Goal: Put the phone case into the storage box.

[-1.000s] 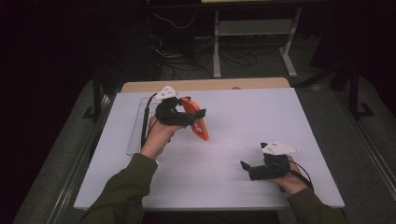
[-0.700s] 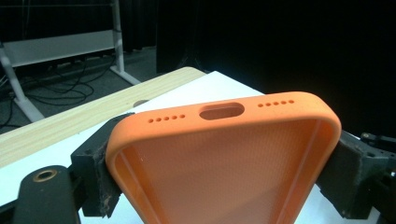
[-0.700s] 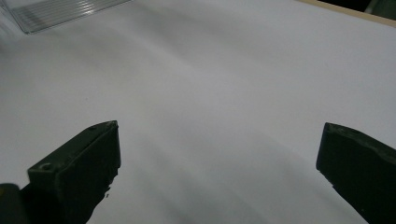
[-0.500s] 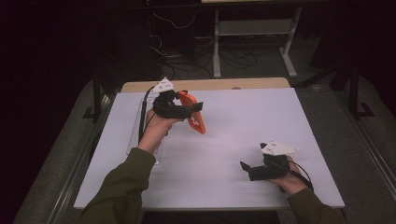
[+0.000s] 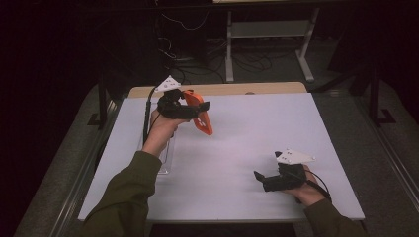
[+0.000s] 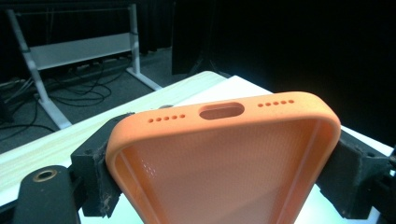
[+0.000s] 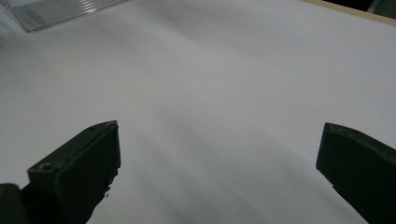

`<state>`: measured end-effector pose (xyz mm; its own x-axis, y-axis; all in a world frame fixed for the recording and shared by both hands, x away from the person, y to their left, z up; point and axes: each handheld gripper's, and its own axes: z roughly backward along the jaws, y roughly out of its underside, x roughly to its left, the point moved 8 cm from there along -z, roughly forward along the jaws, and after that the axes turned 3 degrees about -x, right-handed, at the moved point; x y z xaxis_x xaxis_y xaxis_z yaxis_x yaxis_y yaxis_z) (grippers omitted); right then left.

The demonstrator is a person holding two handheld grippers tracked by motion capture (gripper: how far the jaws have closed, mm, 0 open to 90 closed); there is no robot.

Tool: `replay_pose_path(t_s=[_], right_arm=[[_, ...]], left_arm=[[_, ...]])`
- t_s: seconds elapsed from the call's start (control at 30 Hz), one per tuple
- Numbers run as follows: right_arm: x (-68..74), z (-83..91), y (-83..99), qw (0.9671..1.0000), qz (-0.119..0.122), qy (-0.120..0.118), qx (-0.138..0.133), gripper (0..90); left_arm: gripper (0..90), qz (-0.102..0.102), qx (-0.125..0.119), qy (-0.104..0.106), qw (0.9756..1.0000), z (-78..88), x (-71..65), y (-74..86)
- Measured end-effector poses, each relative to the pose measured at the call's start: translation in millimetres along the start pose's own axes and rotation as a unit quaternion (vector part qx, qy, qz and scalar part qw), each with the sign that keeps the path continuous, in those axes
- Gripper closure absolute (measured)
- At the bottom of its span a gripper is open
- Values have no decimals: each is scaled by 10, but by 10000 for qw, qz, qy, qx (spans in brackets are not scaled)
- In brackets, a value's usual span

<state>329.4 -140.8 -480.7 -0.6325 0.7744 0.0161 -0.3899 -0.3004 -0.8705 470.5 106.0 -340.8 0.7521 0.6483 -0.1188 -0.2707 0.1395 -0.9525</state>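
The orange phone case [image 6: 224, 158] hangs above the counter [image 5: 247, 148] toward its eleven o'clock corner, clamped across its width by the left claw [image 5: 200, 109], hollow side toward that claw's camera and the port-hole end pointing away. The grip looks square, one jaw on each long edge, so the sensible thing is to hold pressure steady and carry it level; soft silicone like this will likely bow and squirm out if squeezed harder or swung fast. A clear ribbed tray [image 5: 165, 153] lies at nine o'clock beneath the left forearm. At five o'clock, the right claw [image 5: 259, 177] rests low, jaws spread apart, holding nothing, free to steady the case.
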Motion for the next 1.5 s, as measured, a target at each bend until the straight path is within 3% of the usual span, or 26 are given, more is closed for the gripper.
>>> replay_pose_path(t_s=[1.07, 1.5], right_arm=[[16, -9, -4, 10000, -22, -37, -9, 0], [6, -13, -3, 10000, 42, -25, -14, 0]], left_arm=[[143, 80, -147, -643, 9978, 134, 560, -223], [143, 70, -125, -1064, 9942, 202, 808, -229]])
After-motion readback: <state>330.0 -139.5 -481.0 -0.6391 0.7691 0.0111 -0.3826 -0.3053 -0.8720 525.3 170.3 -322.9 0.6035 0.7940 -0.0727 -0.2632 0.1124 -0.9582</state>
